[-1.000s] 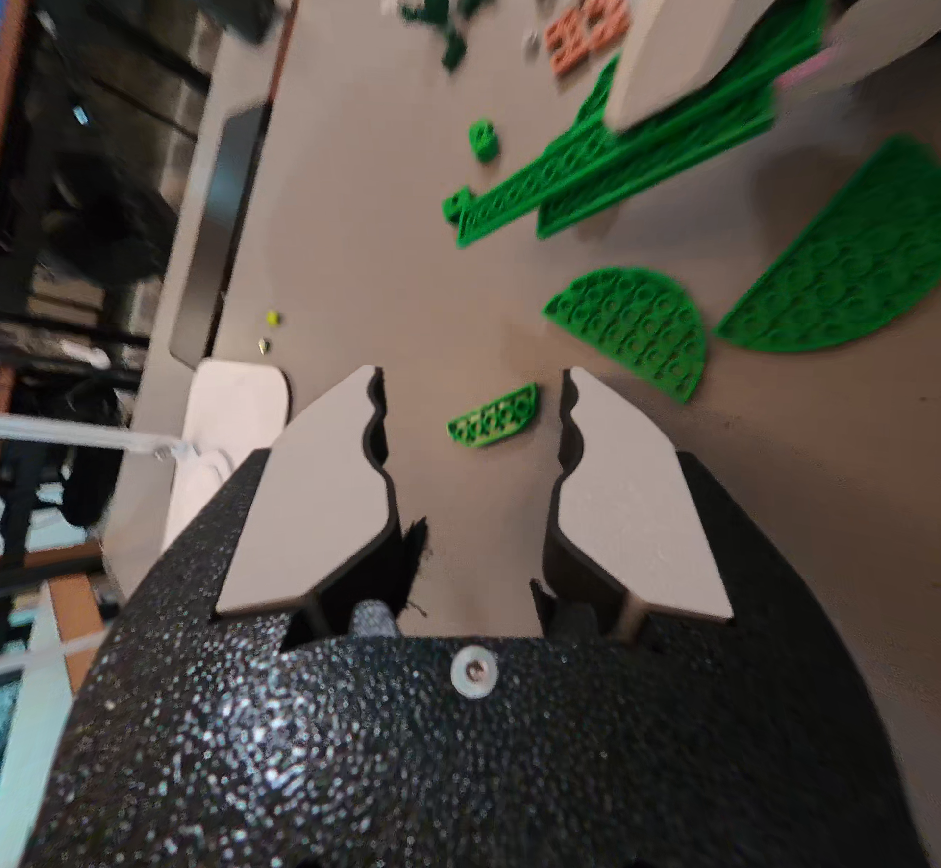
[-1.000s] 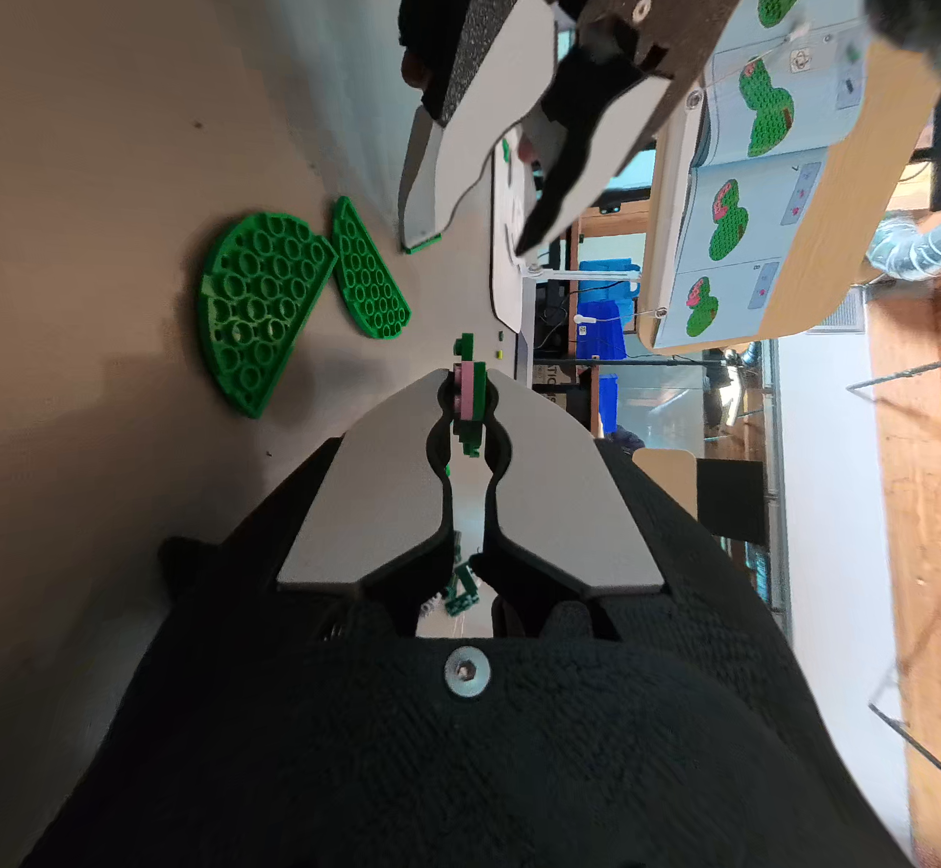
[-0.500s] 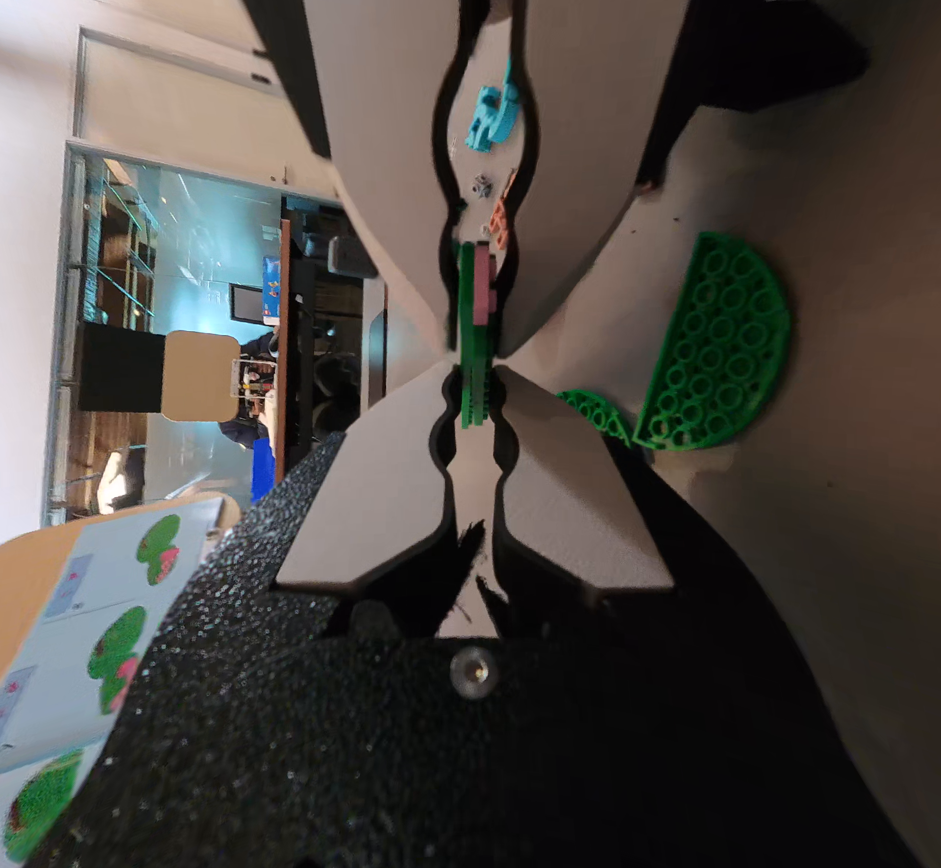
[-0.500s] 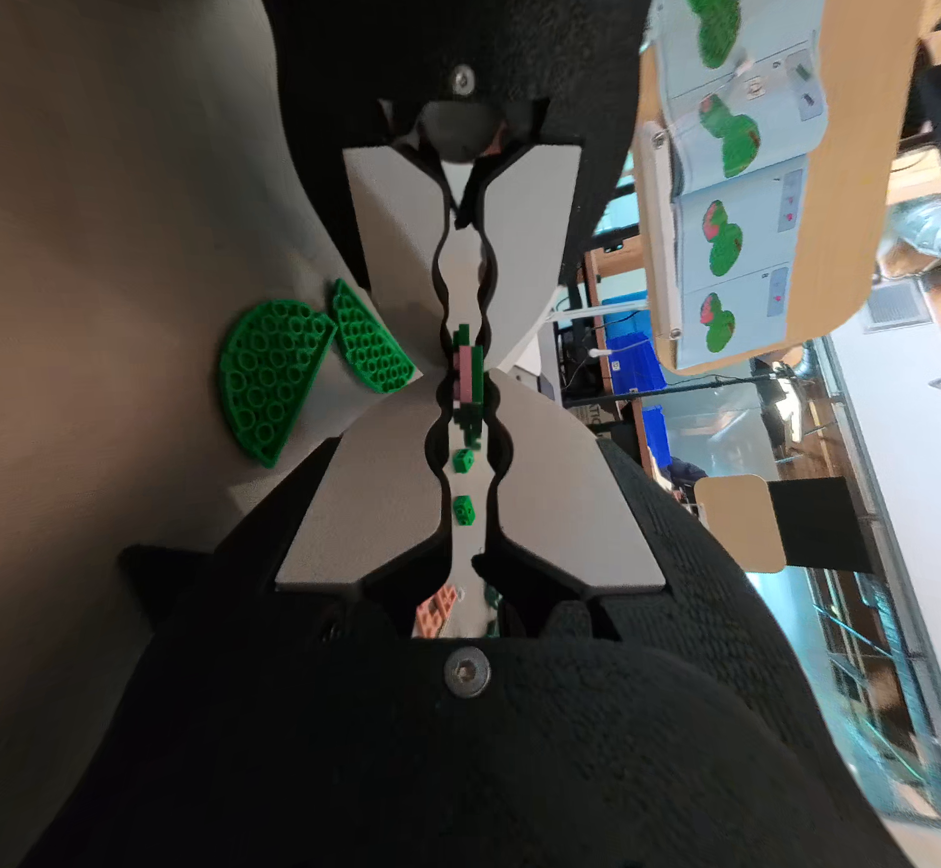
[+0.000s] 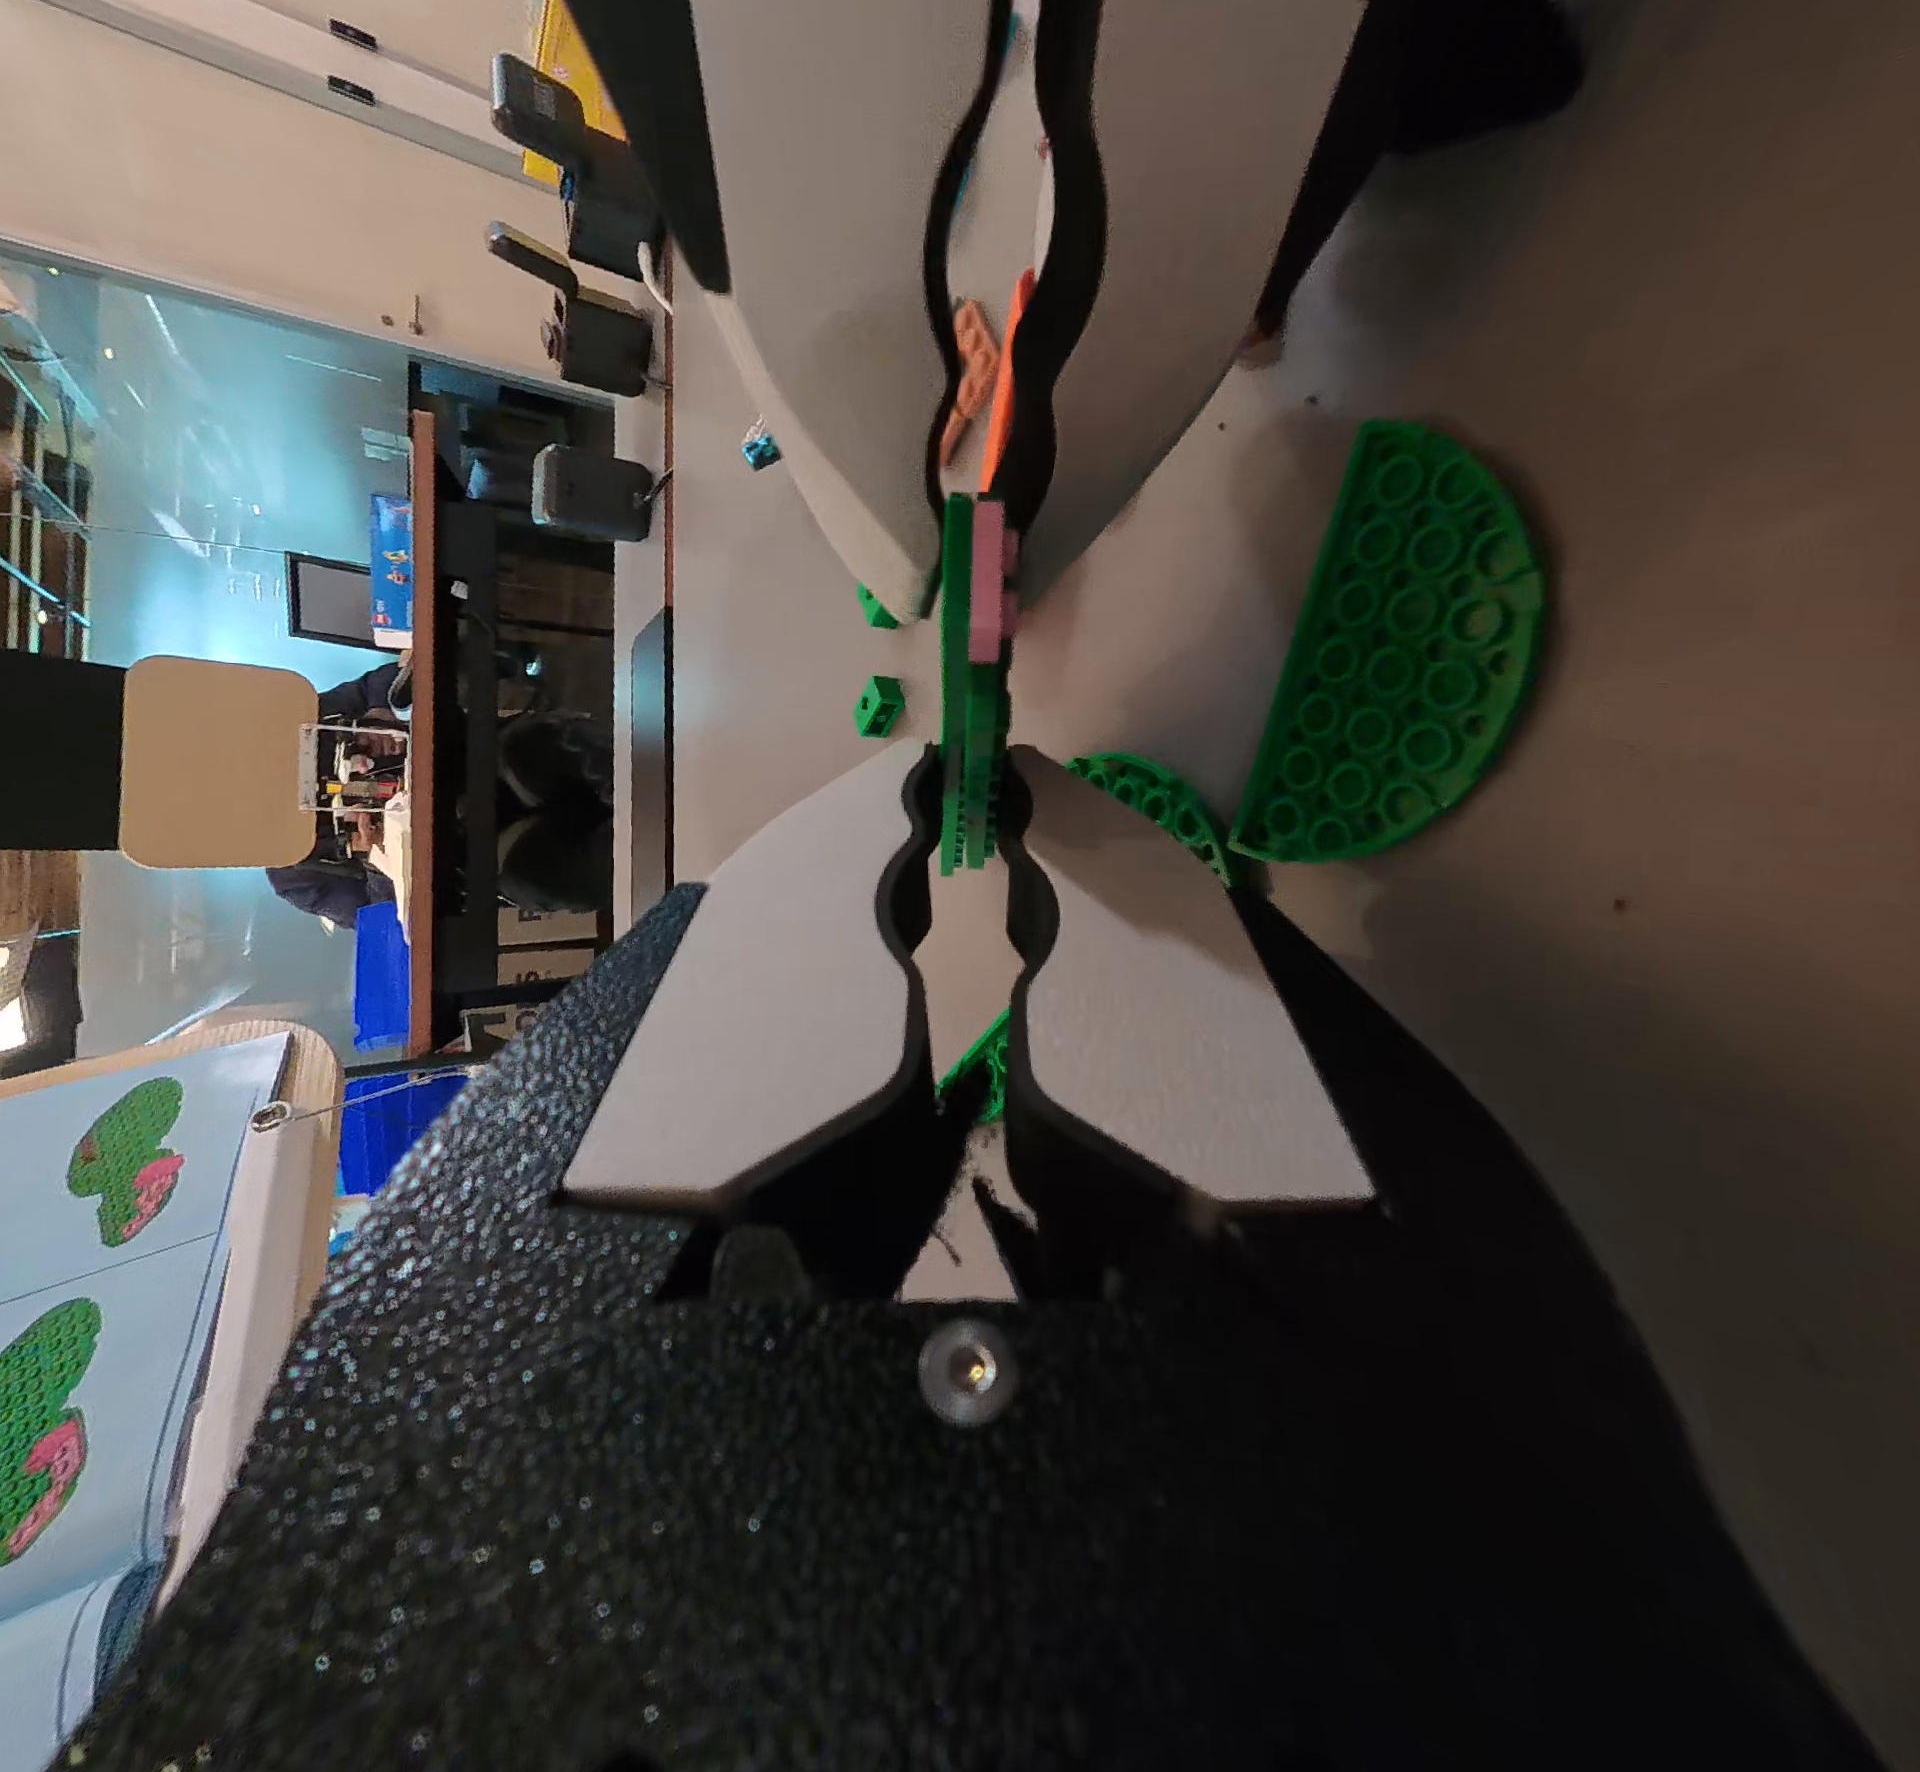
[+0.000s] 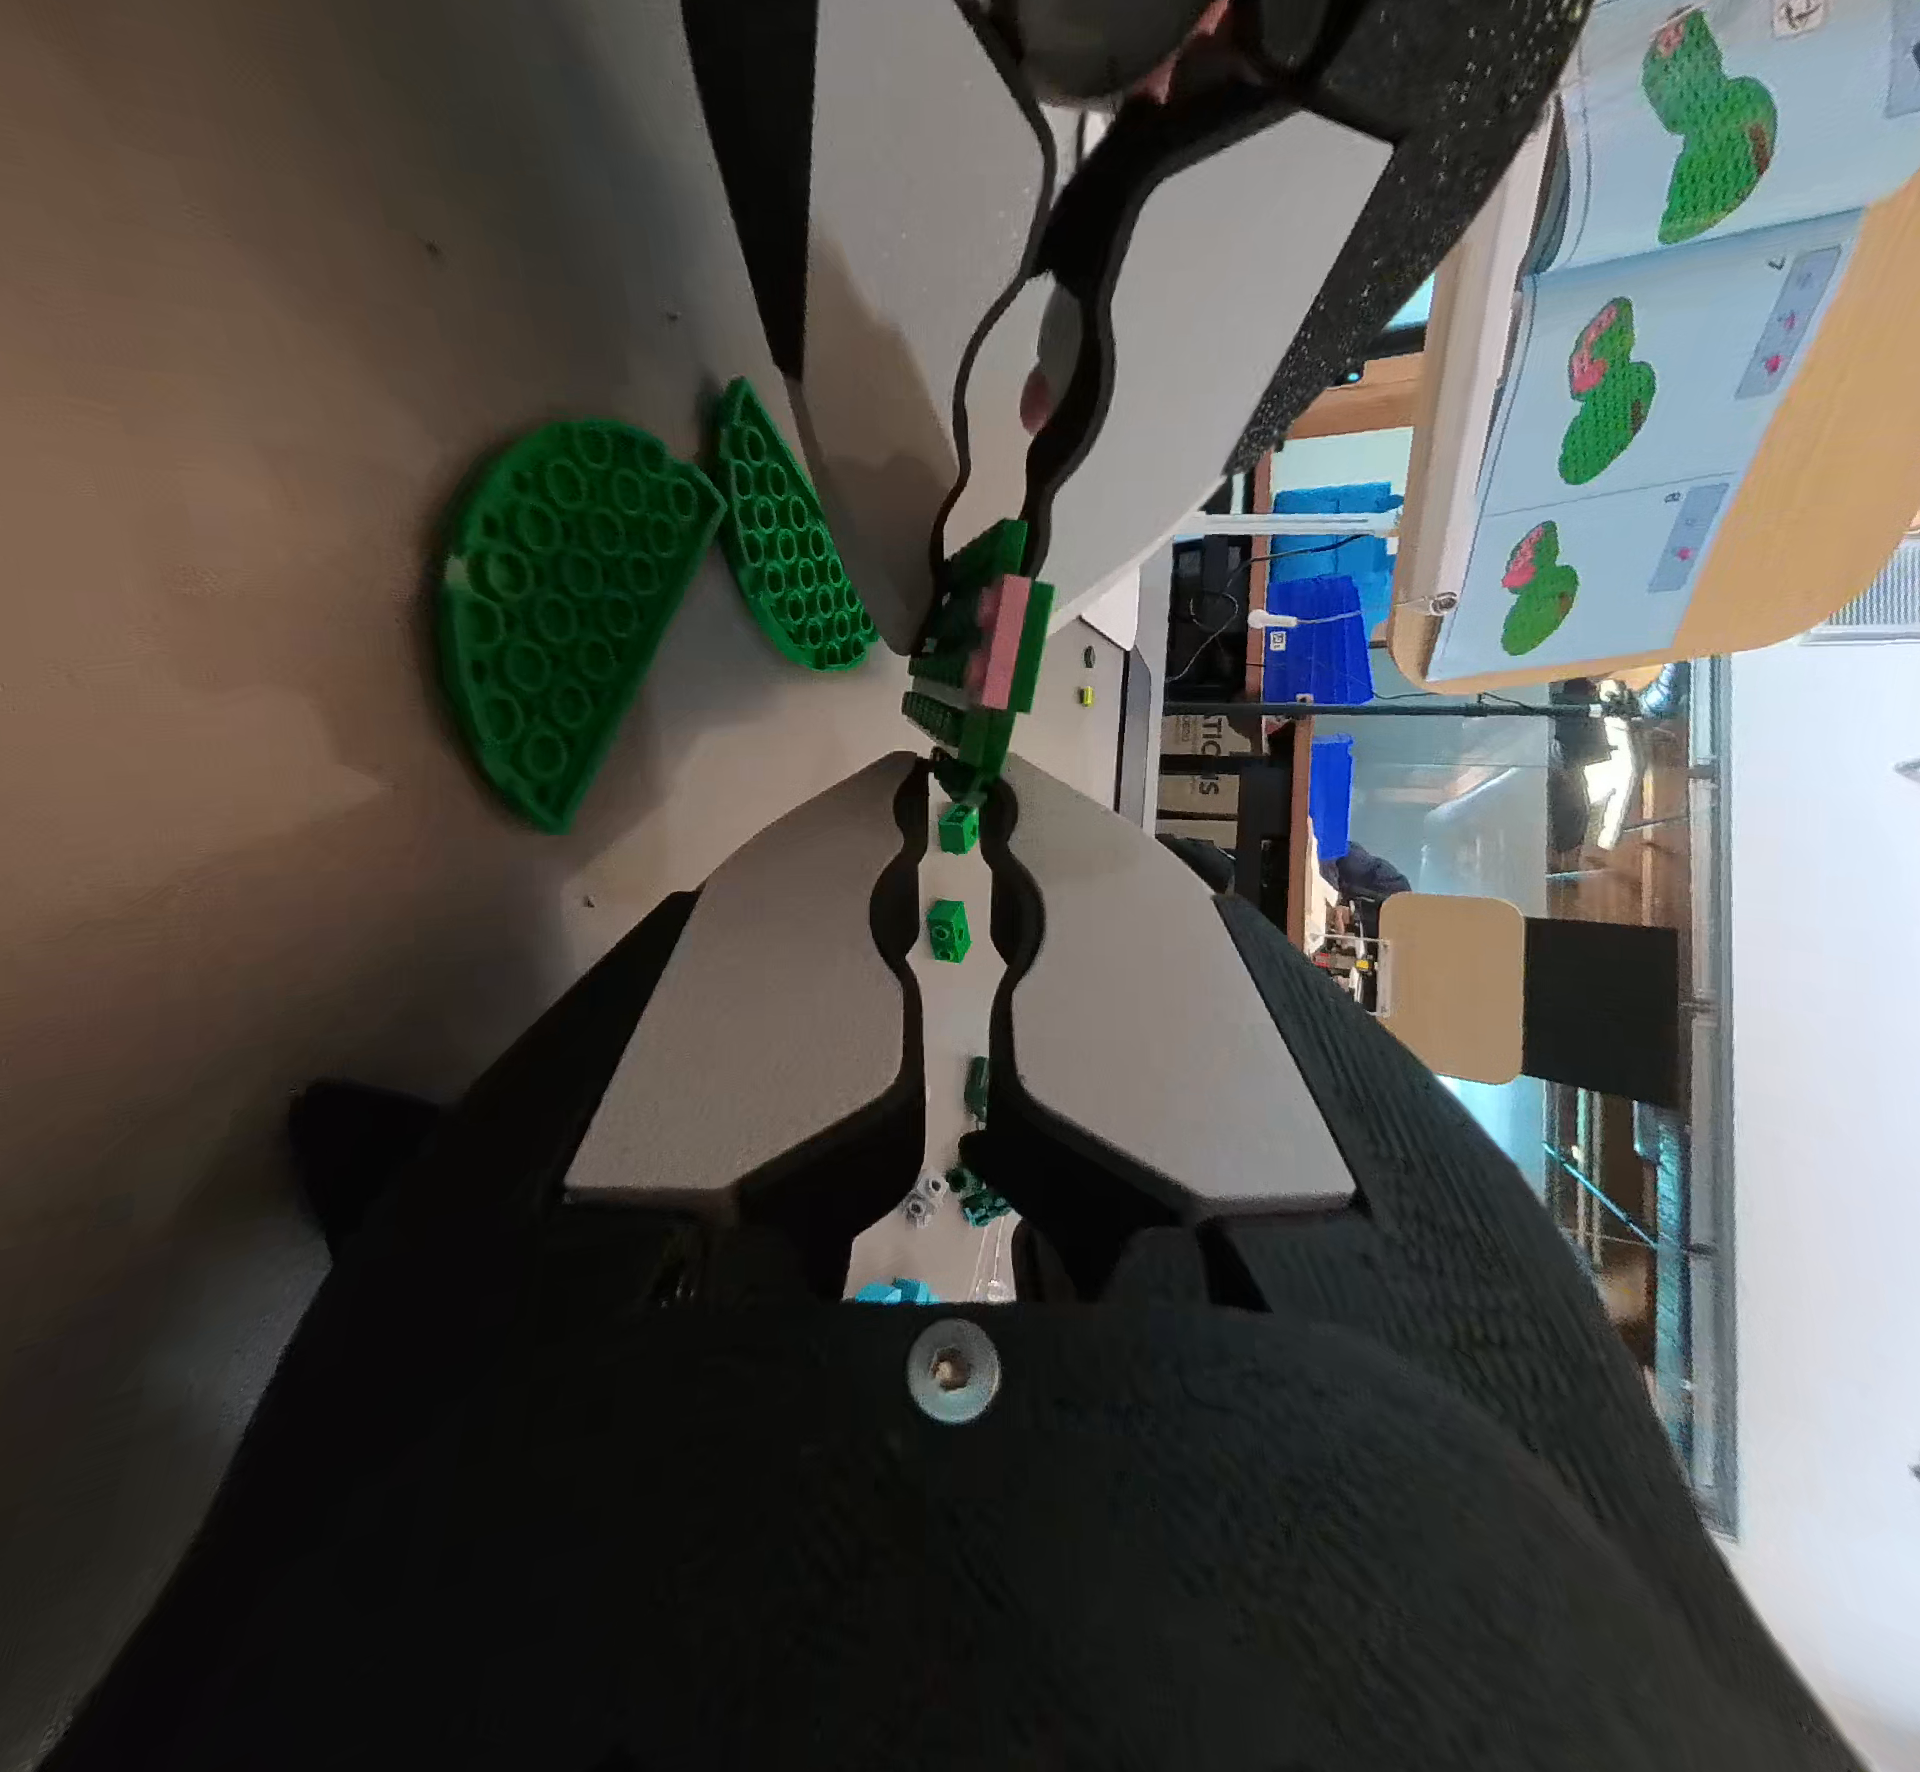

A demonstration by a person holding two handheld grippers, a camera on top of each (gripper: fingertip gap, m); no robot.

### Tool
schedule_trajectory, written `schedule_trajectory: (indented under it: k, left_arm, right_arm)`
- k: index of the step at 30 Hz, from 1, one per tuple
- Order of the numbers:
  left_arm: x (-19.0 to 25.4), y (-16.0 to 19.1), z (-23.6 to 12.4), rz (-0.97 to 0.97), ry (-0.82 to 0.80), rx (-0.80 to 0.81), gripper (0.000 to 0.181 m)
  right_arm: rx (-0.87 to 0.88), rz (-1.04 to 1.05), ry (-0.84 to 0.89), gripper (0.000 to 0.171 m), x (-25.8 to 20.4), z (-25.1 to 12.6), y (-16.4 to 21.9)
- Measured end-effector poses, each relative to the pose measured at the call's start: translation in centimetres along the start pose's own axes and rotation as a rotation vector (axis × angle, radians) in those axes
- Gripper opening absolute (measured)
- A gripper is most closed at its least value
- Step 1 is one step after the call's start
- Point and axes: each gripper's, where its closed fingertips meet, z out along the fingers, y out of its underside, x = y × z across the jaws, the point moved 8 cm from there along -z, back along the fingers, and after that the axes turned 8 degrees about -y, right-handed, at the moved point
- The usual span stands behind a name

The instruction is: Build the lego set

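A green plate assembly [image 5: 971,714] with a pink brick [image 5: 989,579] on it is held edge-on above the table, between both grippers. My left gripper [image 5: 971,787] is shut on its near end. My right gripper [image 5: 971,569] comes in from the top of the left wrist view and is shut on its far end, at the pink brick. In the right wrist view the assembly [image 6: 977,673] looks slightly tilted. There my right gripper [image 6: 956,777] pinches one end and my left gripper [image 6: 966,579] the other.
Two green half-round plates [image 5: 1392,652] [image 5: 1153,797] lie on the table [image 5: 1714,787] to the right, also in the right wrist view [image 6: 561,610] [image 6: 790,548]. Small green bricks [image 6: 948,927], orange plates [image 5: 971,361] and an open instruction booklet [image 6: 1662,372] are nearby.
One second ago my left gripper was open over the table. It turned and shut on the free end of the assembly held by my right gripper, which now looks slightly tilted.
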Motion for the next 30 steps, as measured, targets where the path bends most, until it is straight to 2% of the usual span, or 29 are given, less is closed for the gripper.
schedule_trajectory:
  k: [3,5,7,8,11,14,16,25,30]
  left_arm:
    - [0.1,-0.1,0.0,0.001,0.001,0.0,0.01]
    - [-0.1,-0.3,0.1,-0.018,-0.056,-0.003,0.013]
    - [-0.3,-0.7,0.2,-0.035,-0.059,-0.021,0.034]
    - [-0.3,-1.0,0.1,-0.031,-0.063,-0.011,0.036]
    - [-0.5,-1.8,-0.4,0.061,-0.154,0.038,0.028]
    - [-0.1,-2.0,-0.1,0.174,-0.207,-0.006,0.02]
    - [0.1,-2.1,-0.1,0.195,-0.195,-0.008,0.009]
    - [0.4,-1.8,-0.6,0.143,-0.05,0.058,0.008]
    - [0.6,-2.0,-0.8,0.194,-0.059,0.108,0.008]
  right_arm:
    - [-0.003,0.0,-0.018,0.005,-0.1,0.0,-0.1]
    - [-0.015,0.016,-0.002,0.004,0.3,-0.1,0.1]
    - [-0.049,0.018,0.012,0.003,0.6,-0.2,0.2]
    - [-0.066,0.01,0.02,0.003,0.6,-0.2,0.3]
    - [-0.104,-0.006,0.022,0.003,0.6,0.0,0.4]
    - [-0.102,0.01,0.018,0.003,0.7,-0.1,0.4]
    - [-0.1,0.004,0.029,0.003,0.8,-0.2,0.4]
    - [-0.03,-0.075,-0.025,0.005,-0.3,-0.2,0.0]
    - [0.007,0.024,-0.123,0.004,0.2,-0.9,0.1]
